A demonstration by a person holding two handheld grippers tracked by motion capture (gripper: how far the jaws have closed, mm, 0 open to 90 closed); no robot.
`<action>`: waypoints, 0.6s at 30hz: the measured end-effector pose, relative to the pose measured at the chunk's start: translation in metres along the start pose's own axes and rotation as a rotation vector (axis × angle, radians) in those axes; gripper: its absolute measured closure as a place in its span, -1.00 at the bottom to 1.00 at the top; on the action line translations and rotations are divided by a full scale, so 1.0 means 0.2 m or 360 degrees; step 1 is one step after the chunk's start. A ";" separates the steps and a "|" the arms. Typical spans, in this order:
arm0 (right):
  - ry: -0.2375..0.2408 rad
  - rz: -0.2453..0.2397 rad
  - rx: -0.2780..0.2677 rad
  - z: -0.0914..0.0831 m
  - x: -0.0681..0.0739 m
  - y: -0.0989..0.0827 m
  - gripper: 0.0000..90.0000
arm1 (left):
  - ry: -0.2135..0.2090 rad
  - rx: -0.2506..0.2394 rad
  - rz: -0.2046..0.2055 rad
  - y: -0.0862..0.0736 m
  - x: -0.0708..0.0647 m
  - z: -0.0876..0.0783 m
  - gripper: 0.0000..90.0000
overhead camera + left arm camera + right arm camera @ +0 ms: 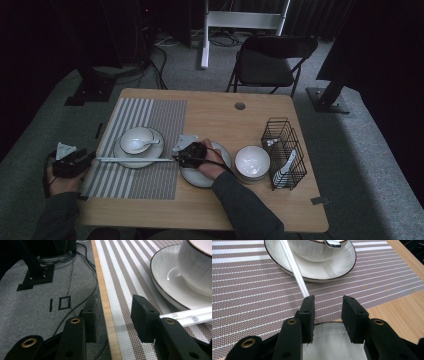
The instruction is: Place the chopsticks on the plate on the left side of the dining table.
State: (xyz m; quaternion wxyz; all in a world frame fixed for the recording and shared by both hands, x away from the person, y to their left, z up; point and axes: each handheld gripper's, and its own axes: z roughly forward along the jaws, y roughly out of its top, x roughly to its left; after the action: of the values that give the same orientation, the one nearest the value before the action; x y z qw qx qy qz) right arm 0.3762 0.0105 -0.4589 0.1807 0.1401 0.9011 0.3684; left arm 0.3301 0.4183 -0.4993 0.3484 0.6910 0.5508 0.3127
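High view, left tool (85, 157) released at table edge (90, 172), right tool (176, 159) released beside chopsticks (135, 159), placemat (150, 182) bare below.

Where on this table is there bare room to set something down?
The bare wood between the placemat and the wire rack, around the round hole, is free. So is the near edge strip in front of the empty plate and the white bowl. The middle is crowded: plate with bowl and spoon, chopsticks, right claw.
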 end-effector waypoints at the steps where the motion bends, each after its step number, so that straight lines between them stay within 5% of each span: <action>1: 0.0000 -0.0002 0.0000 0.00 0.00 0.00 0.39 | 0.0002 0.0002 -0.0002 -0.01 0.00 0.01 0.33; 18: -0.0003 0.0000 0.0001 0.00 0.00 0.00 0.39 | -0.0034 0.0021 0.0024 -0.02 -0.03 0.03 0.33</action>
State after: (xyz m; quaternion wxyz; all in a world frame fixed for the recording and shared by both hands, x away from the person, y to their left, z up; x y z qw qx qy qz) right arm 0.3764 0.0093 -0.4589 0.1815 0.1406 0.9011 0.3679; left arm 0.3317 0.4126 -0.5053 0.3473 0.7006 0.5440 0.3043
